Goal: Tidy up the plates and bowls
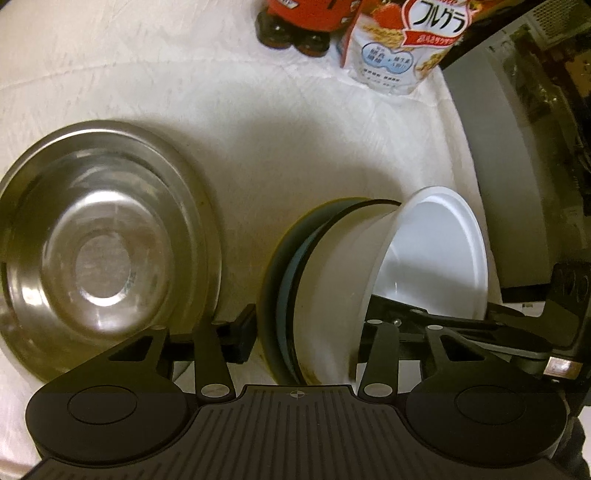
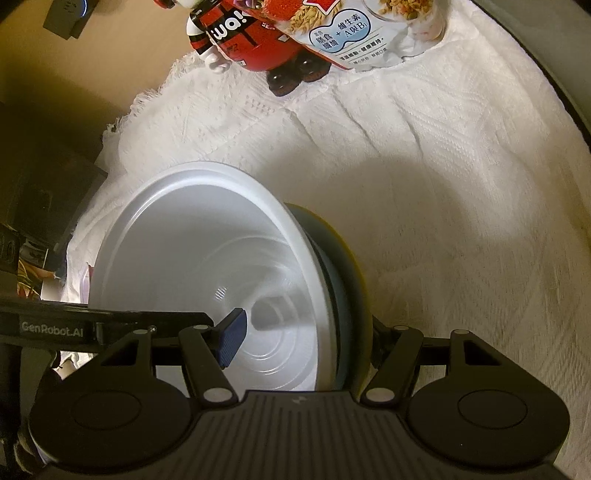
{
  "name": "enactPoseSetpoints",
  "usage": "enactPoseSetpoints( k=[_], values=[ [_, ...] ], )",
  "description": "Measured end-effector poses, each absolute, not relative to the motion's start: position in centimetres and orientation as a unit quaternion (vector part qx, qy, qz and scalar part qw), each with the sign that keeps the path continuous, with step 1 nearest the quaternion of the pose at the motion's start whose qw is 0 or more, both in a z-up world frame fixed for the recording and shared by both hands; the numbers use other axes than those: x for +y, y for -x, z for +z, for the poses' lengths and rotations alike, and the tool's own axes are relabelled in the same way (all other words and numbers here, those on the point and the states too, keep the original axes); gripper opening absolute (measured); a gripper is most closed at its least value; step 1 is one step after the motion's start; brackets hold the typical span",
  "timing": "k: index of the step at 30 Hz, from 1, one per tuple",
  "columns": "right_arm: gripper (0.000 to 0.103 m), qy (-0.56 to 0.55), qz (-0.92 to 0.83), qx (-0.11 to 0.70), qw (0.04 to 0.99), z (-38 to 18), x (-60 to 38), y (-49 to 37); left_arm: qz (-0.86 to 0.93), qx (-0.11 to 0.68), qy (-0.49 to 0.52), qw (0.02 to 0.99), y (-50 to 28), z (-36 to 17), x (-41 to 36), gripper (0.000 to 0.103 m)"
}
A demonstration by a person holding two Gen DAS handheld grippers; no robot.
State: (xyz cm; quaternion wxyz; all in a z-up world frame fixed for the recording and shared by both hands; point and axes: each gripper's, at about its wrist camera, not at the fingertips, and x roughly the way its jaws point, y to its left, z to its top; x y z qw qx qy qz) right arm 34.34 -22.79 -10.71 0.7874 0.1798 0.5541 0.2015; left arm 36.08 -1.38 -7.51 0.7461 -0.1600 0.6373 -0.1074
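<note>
A white bowl [image 1: 436, 251] nests in a stack with a blue dish [image 1: 290, 280] and a yellow-rimmed one under it. The stack is tipped on edge above the white cloth. My left gripper [image 1: 306, 328] is shut across the stack, one finger [image 1: 240, 336] outside, the other inside the bowl. My right gripper [image 2: 306, 332] is shut on the same stack [image 2: 207, 266], with its blue-padded finger [image 2: 231, 341] inside the bowl and the other finger behind the yellow rim [image 2: 360, 288]. A steel bowl [image 1: 103, 251] sits on the cloth to the left.
A cereal bag [image 1: 406, 40] and a red toy figure [image 1: 295, 22] stand at the back of the white cloth [image 2: 443, 166]. The table's dark edge [image 1: 517, 147] and clutter lie to the right in the left wrist view.
</note>
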Motion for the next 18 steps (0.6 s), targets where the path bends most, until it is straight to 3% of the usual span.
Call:
enactPoseSetpoints(
  k=[4,9,18],
  values=[
    [0.066,-0.184,0.197,0.558,0.785,-10.9,-23.2,-34.4,-0.108,0.646,0.138,0.743,-36.3,-7.5,-2.2,0.054],
    [0.066,-0.192,0.189,0.560,0.784,-11.2,-23.3,-34.4,-0.115,0.644,0.118,0.747,-36.3,-7.5,-3.4,0.069],
    [0.066,-0.197,0.191,0.558,0.783,-11.3,-23.4,-34.4,-0.114,0.640,0.110,0.752,-36.2,-7.6,-3.6,0.070]
  ],
)
